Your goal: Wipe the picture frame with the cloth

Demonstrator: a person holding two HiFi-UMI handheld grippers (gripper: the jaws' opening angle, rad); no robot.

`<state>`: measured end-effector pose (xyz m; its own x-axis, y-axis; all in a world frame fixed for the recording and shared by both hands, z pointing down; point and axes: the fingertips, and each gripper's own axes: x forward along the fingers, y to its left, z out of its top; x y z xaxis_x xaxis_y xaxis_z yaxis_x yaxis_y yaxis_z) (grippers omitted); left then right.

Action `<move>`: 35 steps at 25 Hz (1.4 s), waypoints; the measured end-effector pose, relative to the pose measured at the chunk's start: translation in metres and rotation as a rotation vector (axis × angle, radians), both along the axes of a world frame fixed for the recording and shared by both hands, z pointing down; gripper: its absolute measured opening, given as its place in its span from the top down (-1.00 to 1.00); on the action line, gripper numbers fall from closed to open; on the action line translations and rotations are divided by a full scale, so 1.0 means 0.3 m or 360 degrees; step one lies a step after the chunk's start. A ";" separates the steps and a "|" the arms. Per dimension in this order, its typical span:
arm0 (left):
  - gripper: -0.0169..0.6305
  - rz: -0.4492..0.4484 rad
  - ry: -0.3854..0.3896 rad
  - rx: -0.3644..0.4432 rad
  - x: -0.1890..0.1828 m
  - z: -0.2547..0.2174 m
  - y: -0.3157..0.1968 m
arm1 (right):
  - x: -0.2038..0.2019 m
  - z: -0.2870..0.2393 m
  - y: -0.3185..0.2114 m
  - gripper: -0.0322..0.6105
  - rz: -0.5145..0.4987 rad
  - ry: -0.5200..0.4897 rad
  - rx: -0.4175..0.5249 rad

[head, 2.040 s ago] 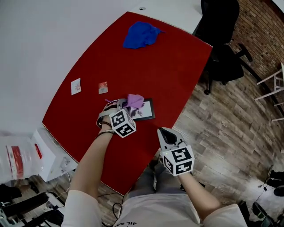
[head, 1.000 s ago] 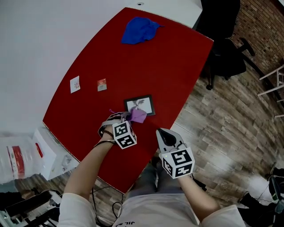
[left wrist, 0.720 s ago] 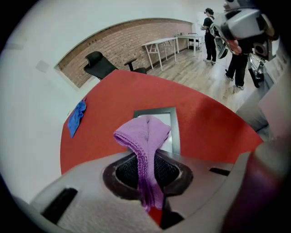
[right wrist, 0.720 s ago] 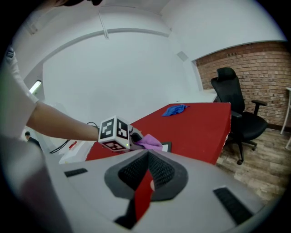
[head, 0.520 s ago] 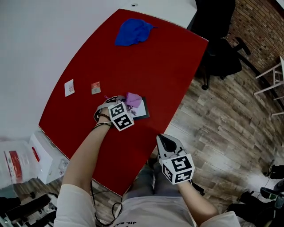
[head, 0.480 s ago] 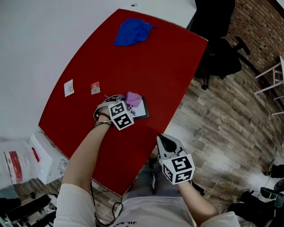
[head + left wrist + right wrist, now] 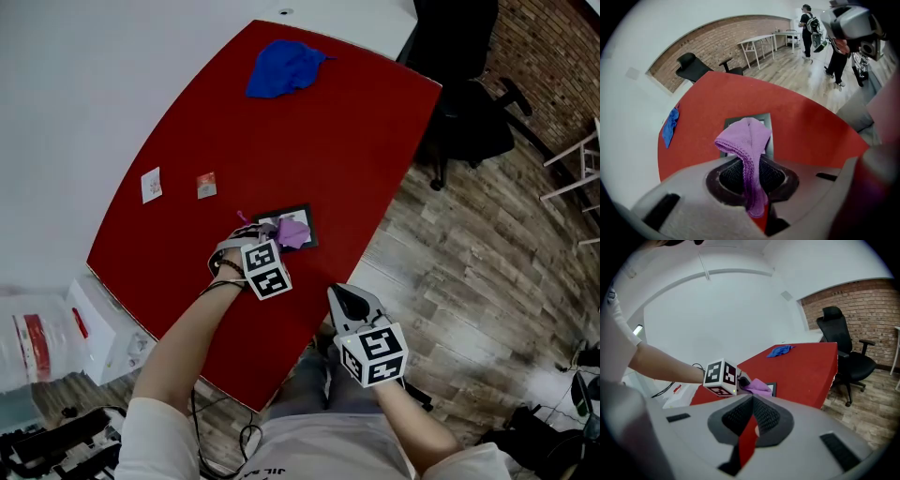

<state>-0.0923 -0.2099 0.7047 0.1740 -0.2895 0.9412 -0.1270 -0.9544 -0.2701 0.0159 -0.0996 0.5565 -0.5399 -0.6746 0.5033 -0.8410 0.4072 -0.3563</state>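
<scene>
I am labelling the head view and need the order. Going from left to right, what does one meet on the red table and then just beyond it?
White card → red card → frame → chair.

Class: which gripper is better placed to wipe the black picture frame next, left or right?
Left. The left gripper is shut on the purple knitted cloth, lying over the black picture frame; the right gripper is shut, empty, away from it.
</scene>
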 end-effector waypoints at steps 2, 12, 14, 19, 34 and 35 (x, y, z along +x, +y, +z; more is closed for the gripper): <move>0.77 0.0007 0.0007 -0.0009 0.003 0.008 0.047 | -0.017 -0.004 0.005 0.89 -0.0025 -0.0004 0.0005; 0.77 -0.0029 0.0025 0.0025 0.004 -0.012 0.039 | -0.047 -0.005 0.033 0.89 -0.0075 -0.0004 0.0002; 0.77 -0.0043 0.0032 0.0024 0.010 -0.013 -0.008 | -0.044 -0.001 0.034 0.89 -0.0074 0.0005 -0.0005; 0.77 -0.0118 0.0071 0.0033 0.032 -0.008 -0.154 | -0.024 0.001 0.051 0.89 -0.0084 0.0048 -0.0004; 0.77 -0.0044 0.0115 -0.0034 0.092 0.004 -0.036 | -0.021 0.032 0.034 0.89 -0.0134 0.0055 -0.0023; 0.77 -0.0031 0.0118 -0.0045 0.093 0.006 -0.003 | -0.024 0.031 0.032 0.89 -0.0136 0.0055 -0.0021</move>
